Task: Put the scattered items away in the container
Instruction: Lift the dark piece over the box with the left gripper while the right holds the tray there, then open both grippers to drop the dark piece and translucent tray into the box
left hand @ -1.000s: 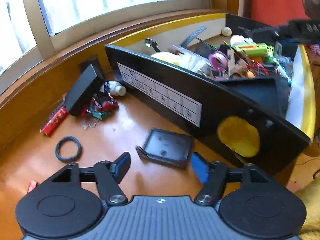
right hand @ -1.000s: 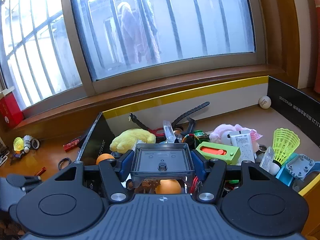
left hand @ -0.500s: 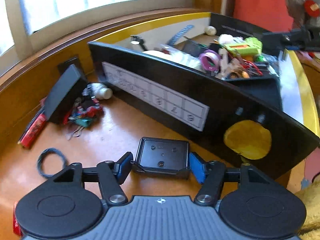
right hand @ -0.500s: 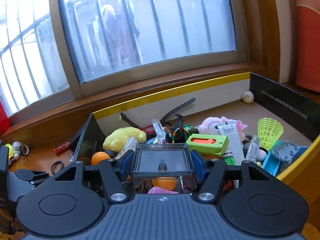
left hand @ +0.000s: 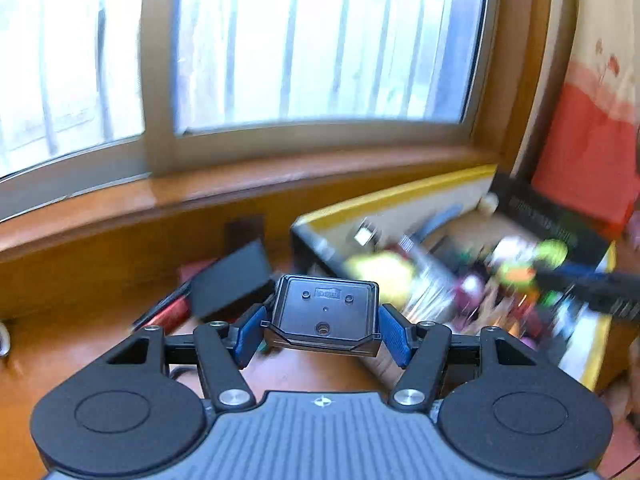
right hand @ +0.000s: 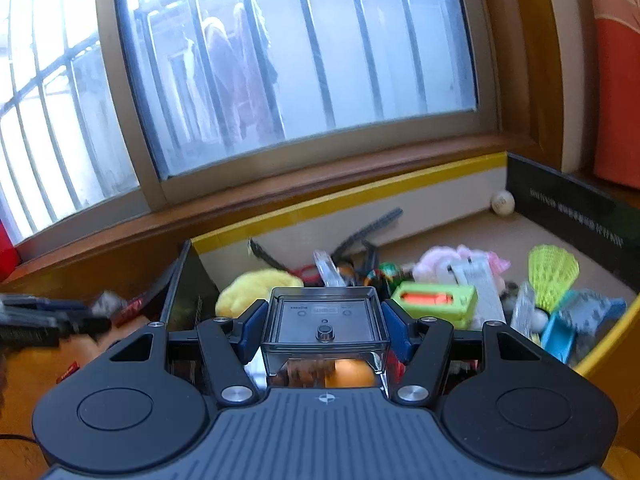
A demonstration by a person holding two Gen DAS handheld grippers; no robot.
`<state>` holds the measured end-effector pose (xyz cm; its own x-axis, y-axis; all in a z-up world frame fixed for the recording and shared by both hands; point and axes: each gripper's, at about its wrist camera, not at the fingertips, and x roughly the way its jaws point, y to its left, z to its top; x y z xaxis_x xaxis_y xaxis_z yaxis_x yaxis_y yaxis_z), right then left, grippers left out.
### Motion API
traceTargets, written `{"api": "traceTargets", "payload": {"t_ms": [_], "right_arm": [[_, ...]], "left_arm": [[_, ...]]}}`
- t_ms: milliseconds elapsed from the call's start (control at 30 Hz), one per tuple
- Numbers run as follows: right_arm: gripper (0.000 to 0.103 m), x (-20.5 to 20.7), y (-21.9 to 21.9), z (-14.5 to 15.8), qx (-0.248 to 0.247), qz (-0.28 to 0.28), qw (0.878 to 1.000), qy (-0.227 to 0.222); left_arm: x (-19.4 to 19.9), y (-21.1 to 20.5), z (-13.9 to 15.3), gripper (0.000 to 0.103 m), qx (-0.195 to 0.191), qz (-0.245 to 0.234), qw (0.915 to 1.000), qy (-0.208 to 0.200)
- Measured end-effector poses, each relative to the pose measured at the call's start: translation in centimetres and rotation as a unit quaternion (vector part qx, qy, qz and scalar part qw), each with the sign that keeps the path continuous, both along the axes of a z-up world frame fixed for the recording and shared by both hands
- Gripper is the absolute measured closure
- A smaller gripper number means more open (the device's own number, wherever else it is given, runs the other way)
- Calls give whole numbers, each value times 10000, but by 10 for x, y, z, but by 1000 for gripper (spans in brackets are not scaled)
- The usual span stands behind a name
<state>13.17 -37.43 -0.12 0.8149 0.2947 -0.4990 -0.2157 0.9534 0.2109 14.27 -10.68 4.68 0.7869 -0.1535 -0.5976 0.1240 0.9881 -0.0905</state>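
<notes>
Left wrist view: left gripper (left hand: 325, 330) pinches a black lid (left hand: 325, 314), lifted (apparently) toward the box (left hand: 394, 195); right gripper (right hand: 325, 330) clamps a clear case (right hand: 325, 322) over it.

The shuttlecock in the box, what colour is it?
The shuttlecock is bright yellow-green, clearest in the right wrist view.

The container's contents (left hand: 472, 280) are smeared into coloured streaks in the left view, so nothing's really identifiable. The orange ball (right hand: 352, 372) is mostly hidden under the clear box (right hand: 325, 328).
</notes>
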Motion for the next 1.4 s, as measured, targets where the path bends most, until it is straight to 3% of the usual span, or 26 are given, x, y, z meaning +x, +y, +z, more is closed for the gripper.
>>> {"api": "traceTargets", "payload": {"t_ms": [67,200,667,767,833,900,1000,1167,1400], "right_arm": [[42,6,-2,5,-19,6,10000,-68],[42,21,-13,9,-76,-111,9998,-114],[42,81,-93,6,-191,-1276,9915,143],[42,91,-112,4,-137,-1674,9853,310],[38,95,-123,2,-52,-1924,9804,421],[22,96,-131,-1,107,-2077,9770,476],[16,93,-133,-5,137,-2106,9760,537],[12,83,-119,-11,93,-2088,9753,714],[11,61,-92,-6,2,-2005,9761,832]], "left_arm": [[12,-15,11,39,-92,-113,9999,-88],[35,-57,23,39,116,-319,9992,-210],[110,-159,21,38,439,-607,9971,112],[118,-167,12,38,459,-604,9966,328],[122,-169,6,32,527,-552,9961,453],[124,-168,-1,25,589,-420,9957,583],[128,-162,-12,18,607,-257,9939,885],[123,-151,-21,16,582,-287,9908,1191],[111,-142,-13,12,318,-300,9927,1120]]}}
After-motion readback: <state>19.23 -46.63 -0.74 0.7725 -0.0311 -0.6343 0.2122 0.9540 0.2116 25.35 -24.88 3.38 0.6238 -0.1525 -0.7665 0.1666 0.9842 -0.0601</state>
